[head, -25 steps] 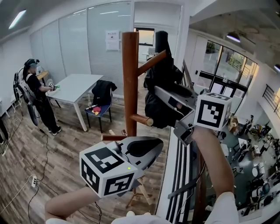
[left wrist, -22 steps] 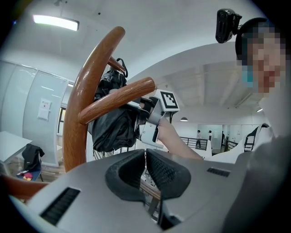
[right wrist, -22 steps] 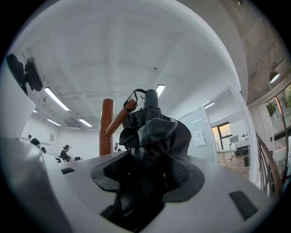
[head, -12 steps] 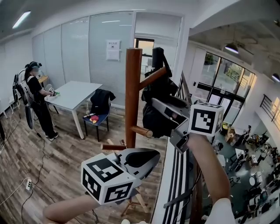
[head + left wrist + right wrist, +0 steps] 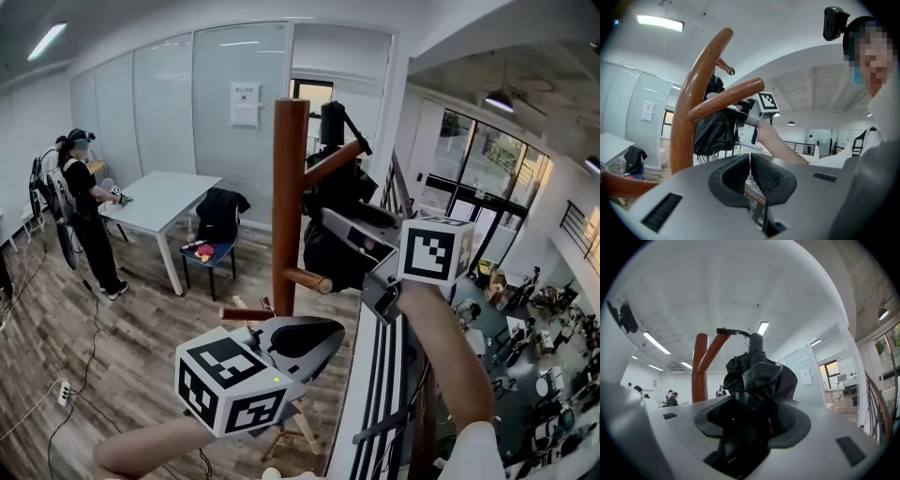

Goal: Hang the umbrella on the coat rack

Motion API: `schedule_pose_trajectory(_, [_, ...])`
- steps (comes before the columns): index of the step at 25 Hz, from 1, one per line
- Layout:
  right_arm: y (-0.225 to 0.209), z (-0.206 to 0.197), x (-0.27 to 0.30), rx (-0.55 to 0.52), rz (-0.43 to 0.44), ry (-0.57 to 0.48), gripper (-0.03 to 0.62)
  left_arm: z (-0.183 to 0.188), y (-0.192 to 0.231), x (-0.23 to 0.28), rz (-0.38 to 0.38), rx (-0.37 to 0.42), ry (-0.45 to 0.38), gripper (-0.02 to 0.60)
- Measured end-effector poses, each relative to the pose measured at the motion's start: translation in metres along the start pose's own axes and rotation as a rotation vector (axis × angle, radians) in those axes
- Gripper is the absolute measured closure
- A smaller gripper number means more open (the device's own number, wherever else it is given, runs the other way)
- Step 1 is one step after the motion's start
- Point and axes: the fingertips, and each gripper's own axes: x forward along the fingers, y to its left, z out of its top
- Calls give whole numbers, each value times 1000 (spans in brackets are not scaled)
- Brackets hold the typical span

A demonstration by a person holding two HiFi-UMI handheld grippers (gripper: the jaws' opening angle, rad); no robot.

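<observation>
Umbrella (image 5: 323, 251): black, folded. Loose, soft fabric over a stiff core; probably light and slippery. Clamped by its fabric in the right gripper (image 5: 754, 420), strap (image 5: 733, 332) at the coat rack (image 5: 289, 187) upper peg (image 5: 328, 161). Left gripper (image 5: 750, 173): jaws together, empty.

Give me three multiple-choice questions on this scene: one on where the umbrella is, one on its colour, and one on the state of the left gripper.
1. In the head view, where is the umbrella relative to the coat rack post?
A. left of it
B. right of it, by the upper peg
C. lying at its foot

2. What colour is the umbrella?
A. red
B. black
C. yellow

3. How do the jaws of the left gripper stand?
A. wide apart
B. clamped on the umbrella
C. together, nothing between

Answers:
1 B, the dark bundle sits right of the brown post.
2 B, its folded fabric is black in every view.
3 C, the left gripper view shows the jaws meeting on nothing.
</observation>
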Motion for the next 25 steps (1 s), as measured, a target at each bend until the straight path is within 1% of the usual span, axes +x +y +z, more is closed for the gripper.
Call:
schedule_pose_trajectory(8, [1, -5, 5, 14, 17, 14, 342, 2, 3, 3, 6, -11, 6, 554])
schedule_pose_trajectory(15, [0, -10, 2, 20, 38, 30, 342, 9, 6, 18, 2, -18, 11, 554])
schedule_pose_trajectory(25, [11, -14, 1, 0, 52, 33, 342, 5, 3, 19, -5, -21, 13, 554])
